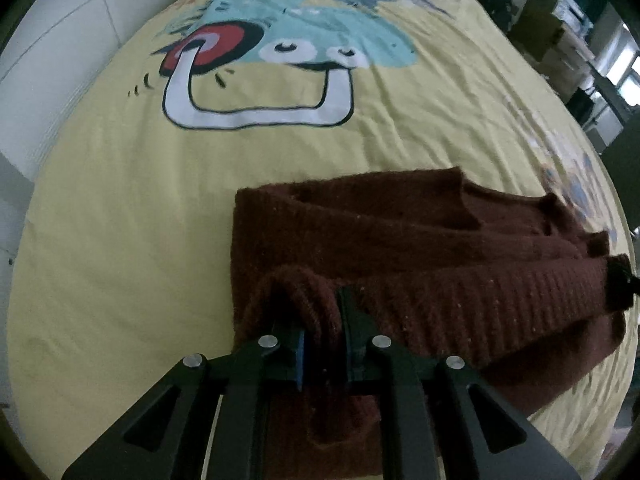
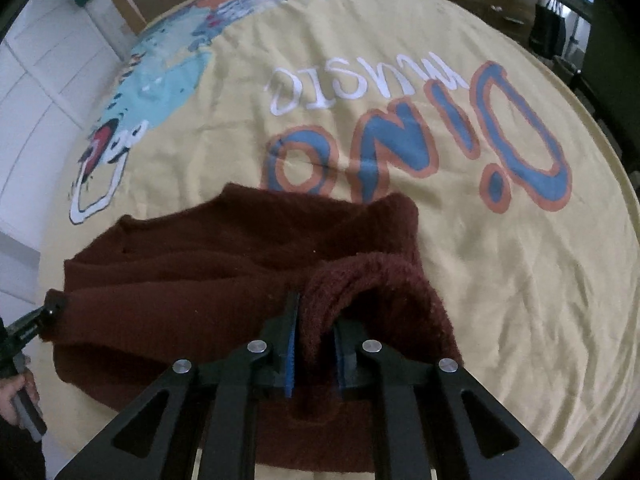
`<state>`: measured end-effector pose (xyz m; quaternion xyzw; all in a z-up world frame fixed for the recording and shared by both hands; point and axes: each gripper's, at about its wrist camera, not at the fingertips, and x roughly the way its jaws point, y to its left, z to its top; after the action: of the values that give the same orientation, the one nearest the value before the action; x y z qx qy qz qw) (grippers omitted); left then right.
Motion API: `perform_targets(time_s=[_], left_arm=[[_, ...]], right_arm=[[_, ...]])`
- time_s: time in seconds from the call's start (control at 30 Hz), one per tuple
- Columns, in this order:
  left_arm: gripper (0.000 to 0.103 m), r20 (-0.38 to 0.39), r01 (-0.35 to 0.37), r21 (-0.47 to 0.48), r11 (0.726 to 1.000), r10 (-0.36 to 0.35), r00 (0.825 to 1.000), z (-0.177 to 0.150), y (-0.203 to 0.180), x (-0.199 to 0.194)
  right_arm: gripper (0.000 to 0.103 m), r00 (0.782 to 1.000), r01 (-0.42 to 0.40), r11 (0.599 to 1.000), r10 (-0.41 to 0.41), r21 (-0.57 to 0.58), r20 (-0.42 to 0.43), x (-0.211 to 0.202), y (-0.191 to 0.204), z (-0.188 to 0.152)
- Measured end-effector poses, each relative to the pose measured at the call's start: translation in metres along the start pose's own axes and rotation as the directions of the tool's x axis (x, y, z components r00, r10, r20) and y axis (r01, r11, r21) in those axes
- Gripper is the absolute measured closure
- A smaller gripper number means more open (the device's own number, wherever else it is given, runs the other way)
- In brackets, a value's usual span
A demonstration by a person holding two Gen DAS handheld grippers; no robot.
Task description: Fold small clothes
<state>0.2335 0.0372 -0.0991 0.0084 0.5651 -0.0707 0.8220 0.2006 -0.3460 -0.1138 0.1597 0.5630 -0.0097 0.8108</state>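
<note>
A dark maroon knitted sweater [image 1: 400,240] lies partly folded on a yellow bed cover [image 1: 120,240]. My left gripper [image 1: 320,320] is shut on a bunched fold of its near ribbed edge, lifted slightly. In the right wrist view the same sweater [image 2: 200,260] spreads to the left, and my right gripper [image 2: 316,320] is shut on another raised fold of its near edge. The left gripper's tip [image 2: 48,308] shows at the sweater's far left corner, and the right gripper's tip [image 1: 620,276] shows at the right edge of the left wrist view.
The yellow cover [image 2: 520,280] carries a dinosaur print [image 1: 280,40] and "Dino music" lettering [image 2: 420,140]. White wall panels [image 1: 60,60] run along the left. Boxes and shelves [image 1: 560,40] stand beyond the bed's right side.
</note>
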Motion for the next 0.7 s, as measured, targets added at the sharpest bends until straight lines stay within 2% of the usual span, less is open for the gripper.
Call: perform_targets(time_s=[0.07,0.1,0.13,0.17,0.2,0.23,0.27,0.33,0.4,0.43,0.57,0.7], left_arm=[[0.083,-0.009,-0.011,-0.005,1.0,0.011,1.0,0.003,-0.001,0.0],[0.07,-0.009,-0.005,-0.004,1.0,0.005,1.0,0.004,-0.002,-0.002],[0.048,-0.004,0.022,-0.001,1.0,-0.022,1.0,0.005,-0.004,-0.004],[0.037,0.004,0.035,0.007,0.999,-0.035,0.999,0.005,-0.007,-0.007],[0.023,0.017,0.031,0.015,0.999,-0.031,0.999,0.005,-0.011,-0.011],[0.019,0.043,0.005,0.028,1.0,-0.006,0.999,0.004,-0.016,-0.017],[0.019,0.063,-0.008,0.039,0.999,0.006,0.998,0.003,-0.02,-0.021],[0.015,0.083,0.014,0.05,0.999,-0.018,0.996,0.002,-0.027,-0.028],[0.006,0.094,0.029,0.068,0.997,-0.036,0.995,0.0,-0.036,-0.034],[0.005,0.103,0.036,0.092,0.995,-0.046,0.994,-0.001,-0.042,-0.036],[0.002,0.151,0.022,0.161,0.987,-0.047,0.987,-0.011,-0.063,-0.042],[0.001,0.143,0.046,0.201,0.978,-0.076,0.987,-0.026,-0.084,-0.034]], right_arm=[[0.077,1.0,0.01,1.0,-0.01,0.0,-0.007,0.003,0.001,-0.001],[0.073,1.0,0.026,1.0,-0.026,-0.001,-0.002,0.003,0.001,-0.001],[0.059,0.999,0.032,0.999,-0.032,-0.004,0.006,0.001,0.002,-0.001],[0.042,1.0,0.026,1.0,-0.026,-0.005,0.014,0.0,0.002,-0.001],[0.034,0.999,0.007,1.0,-0.007,0.001,0.033,-0.004,0.003,-0.002],[0.022,0.999,0.002,1.0,-0.002,0.007,0.045,-0.006,0.003,-0.003],[0.021,0.998,0.005,1.0,-0.006,0.01,0.061,-0.009,0.004,-0.003],[0.019,0.996,0.017,1.0,-0.017,0.001,0.086,-0.015,0.008,-0.005],[0.01,0.993,0.023,1.0,-0.022,-0.014,0.115,-0.021,0.013,-0.008],[0.0,0.992,0.027,0.999,-0.024,-0.022,0.125,-0.023,0.015,-0.008],[0.0,0.985,0.039,0.996,-0.025,-0.076,0.171,-0.031,0.031,-0.018],[0.0,0.985,0.017,0.987,0.011,-0.161,0.171,-0.026,0.055,-0.034]])
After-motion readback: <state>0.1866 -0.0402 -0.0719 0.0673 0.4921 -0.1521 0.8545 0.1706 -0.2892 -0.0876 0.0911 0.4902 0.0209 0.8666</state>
